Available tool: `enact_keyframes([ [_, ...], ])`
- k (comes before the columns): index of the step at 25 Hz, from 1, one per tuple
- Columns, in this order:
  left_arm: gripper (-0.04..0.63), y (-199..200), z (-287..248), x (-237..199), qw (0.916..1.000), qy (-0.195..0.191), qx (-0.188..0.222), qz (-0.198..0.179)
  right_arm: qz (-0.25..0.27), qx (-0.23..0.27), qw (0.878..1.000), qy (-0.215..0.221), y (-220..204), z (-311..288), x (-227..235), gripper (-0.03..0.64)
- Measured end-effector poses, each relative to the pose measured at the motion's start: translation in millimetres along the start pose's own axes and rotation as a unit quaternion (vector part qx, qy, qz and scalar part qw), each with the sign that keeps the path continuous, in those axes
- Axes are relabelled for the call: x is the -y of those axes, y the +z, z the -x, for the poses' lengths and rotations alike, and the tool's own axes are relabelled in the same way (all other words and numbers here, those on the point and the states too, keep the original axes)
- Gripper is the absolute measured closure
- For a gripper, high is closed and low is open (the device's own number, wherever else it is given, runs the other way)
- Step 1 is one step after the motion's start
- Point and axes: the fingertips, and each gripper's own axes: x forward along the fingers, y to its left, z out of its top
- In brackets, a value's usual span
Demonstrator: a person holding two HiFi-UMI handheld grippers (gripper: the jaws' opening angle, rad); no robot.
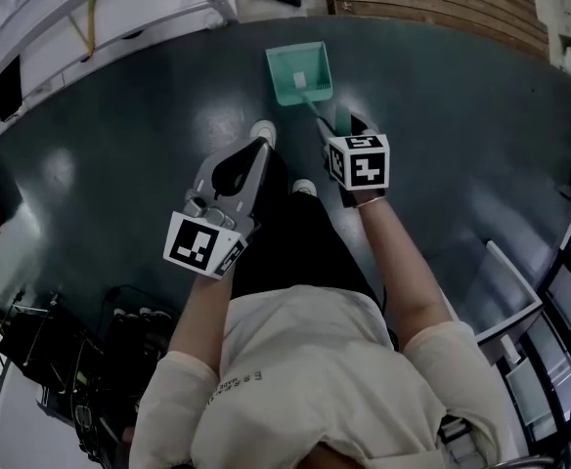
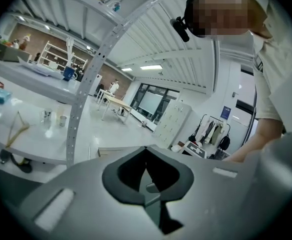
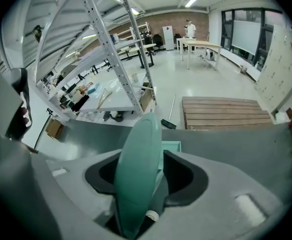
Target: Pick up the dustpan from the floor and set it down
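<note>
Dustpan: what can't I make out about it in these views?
- Head view: the dustpan shows, but its handle ends behind the right gripper.
- Right gripper view: most of the pan, hidden by that handle and the gripper's body.
- Left gripper view: dustpan out of frame entirely.

The mint-green dustpan lies on the dark floor at twelve o'clock in the head view, its square scoop flat and open side up. Its long handle – broad, smooth, round-tipped – slants back from the pan toward five o'clock.
</note>
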Motion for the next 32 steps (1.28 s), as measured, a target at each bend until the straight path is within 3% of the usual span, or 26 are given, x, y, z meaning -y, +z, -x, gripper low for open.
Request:
enact_keyframes([
  [2, 0.580, -4, 2, -2, 1.0000, 0.003, 0.000, 0.003, -0.002, 0.001, 1.000, -0.002, 0, -4, 0, 0.441],
  [4, 0.580, -7, 4, -4, 1.0000, 0.005, 0.001, 0.005, 0.005, 0.006, 1.000, -0.011, 2, -5, 1, 0.595],
  [14, 0.580, 22, 26, 2, 0.9999, 0.006, 0.003, -0.013, -0.019, 0.010, 0.999, -0.032, 11, 47, 11, 0.606],
  [22, 0.580, 61, 67, 54, 0.9982, 0.011, 0.034, -0.048, 0.014, 0.027, 0.999, -0.024, -7, 158, -7, 0.607],
  [26, 0.580, 72, 90, 90, 0.9950, 0.004, 0.051, -0.085, 0.041, 0.048, 0.998, -0.016, -23, 212, -12, 0.609],
  [32, 0.580, 85, 131, 125, 0.9892, 0.041, 0.088, -0.110, 0.064, 0.072, 0.995, -0.001, -64, 272, -15, 0.609],
])
